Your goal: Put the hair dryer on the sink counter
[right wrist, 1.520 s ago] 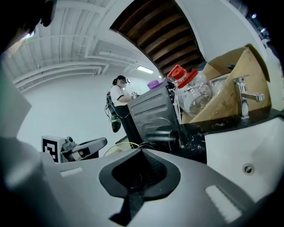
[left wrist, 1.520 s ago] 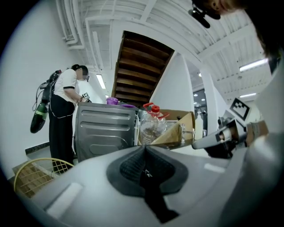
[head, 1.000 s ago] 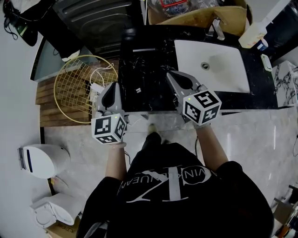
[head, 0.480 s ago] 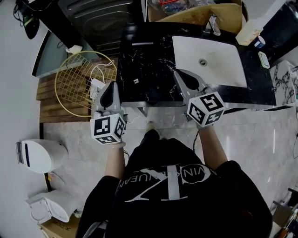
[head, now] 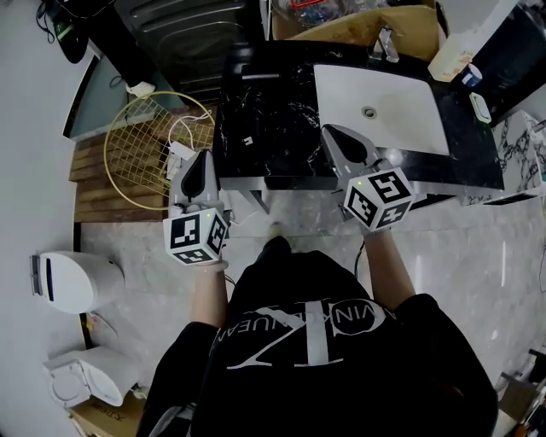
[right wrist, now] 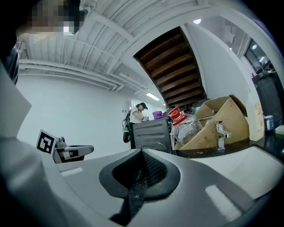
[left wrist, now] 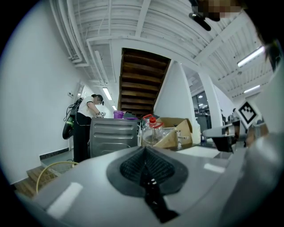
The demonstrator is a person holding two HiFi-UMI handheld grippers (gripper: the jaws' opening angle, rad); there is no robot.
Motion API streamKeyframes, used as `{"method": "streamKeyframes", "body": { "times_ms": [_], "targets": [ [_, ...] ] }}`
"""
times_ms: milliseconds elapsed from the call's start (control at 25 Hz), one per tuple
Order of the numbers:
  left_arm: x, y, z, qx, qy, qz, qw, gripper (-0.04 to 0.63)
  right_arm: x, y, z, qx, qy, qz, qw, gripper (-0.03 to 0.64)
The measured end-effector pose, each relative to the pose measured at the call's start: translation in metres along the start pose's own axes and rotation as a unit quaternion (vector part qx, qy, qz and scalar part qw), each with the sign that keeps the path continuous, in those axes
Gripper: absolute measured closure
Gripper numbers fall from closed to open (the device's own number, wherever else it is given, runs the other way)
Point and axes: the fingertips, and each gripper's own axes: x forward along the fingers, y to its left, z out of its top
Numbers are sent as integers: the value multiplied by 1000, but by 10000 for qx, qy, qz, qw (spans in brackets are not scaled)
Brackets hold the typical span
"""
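Note:
A dark object that looks like the hair dryer [head: 245,67] lies at the back left of the black marble sink counter [head: 281,162]. A thin cord trails from it over the counter to a small white plug [head: 249,141]. My right gripper [head: 331,131] is shut and holds nothing; its tip is over the counter's front part, by the basin's left edge. My left gripper [head: 202,157] is shut and empty, just left of the counter over the wire basket's rim. In the gripper views both sets of jaws [left wrist: 144,153] [right wrist: 143,155] meet with nothing between them.
The white basin [head: 384,111] with its faucet [head: 388,44] fills the counter's right half. A yellow wire basket [head: 145,149] with a white cable lies on wooden slats to the left. Behind are a grey ribbed appliance [head: 179,34] and a cardboard box [head: 367,21]. A white bin [head: 72,282] is on the floor.
Both grippers have drawn back a little from the counter toward the person's body. Their jaws stay shut and empty.

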Motion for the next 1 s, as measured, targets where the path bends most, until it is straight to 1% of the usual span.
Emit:
{"method": "streamKeyframes", "body": {
  "times_ms": [440,800,1000],
  "targets": [
    [-14,-9,-2,-32,50,-62,10000,595,-20,4,3,57,-138,-69,9999,614],
    [-21,-11,1,38,41,-30,10000,595,-27,6,4,101,-217,-70,9997,614],
    [-24,-17,2,68,57,-34,10000,595,-33,10,5,-23,-210,-42,9998,614]
  ]
}}
